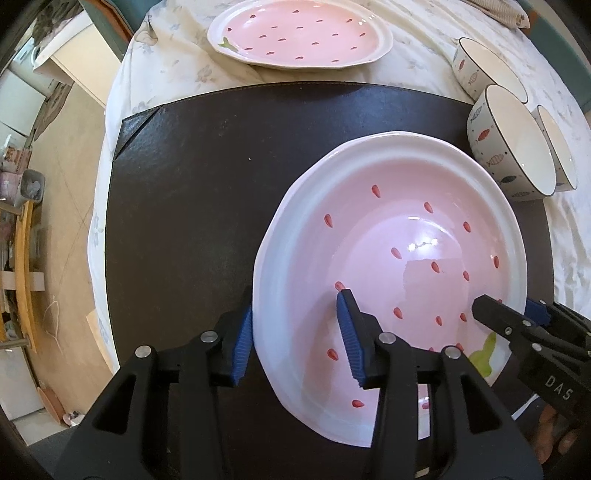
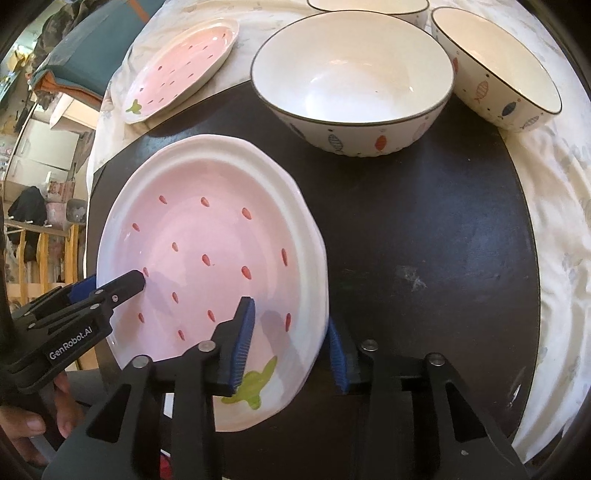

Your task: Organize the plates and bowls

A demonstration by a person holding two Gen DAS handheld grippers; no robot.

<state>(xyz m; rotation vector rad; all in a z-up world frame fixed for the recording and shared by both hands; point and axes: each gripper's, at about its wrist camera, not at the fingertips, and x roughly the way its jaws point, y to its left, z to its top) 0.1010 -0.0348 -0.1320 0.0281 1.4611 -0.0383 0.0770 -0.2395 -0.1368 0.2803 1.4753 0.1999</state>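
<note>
A pink strawberry plate (image 1: 406, 258) with a white rim lies on the dark mat (image 1: 192, 192); it also shows in the right wrist view (image 2: 207, 258). My left gripper (image 1: 295, 332) straddles its left rim, one pad outside, one inside, with a gap between pads and rim. My right gripper (image 2: 291, 339) straddles the right rim the same way. A second strawberry plate (image 1: 299, 33) lies on the cloth beyond the mat. Three white fish-pattern bowls stand at the right: one near (image 2: 351, 81), one further right (image 2: 498, 70), one behind (image 2: 369, 5).
The table wears a pale floral cloth (image 1: 177, 70). The mat's right part (image 2: 424, 240) is bare. Floor, a wooden chair (image 1: 26, 266) and furniture lie off the table's left edge.
</note>
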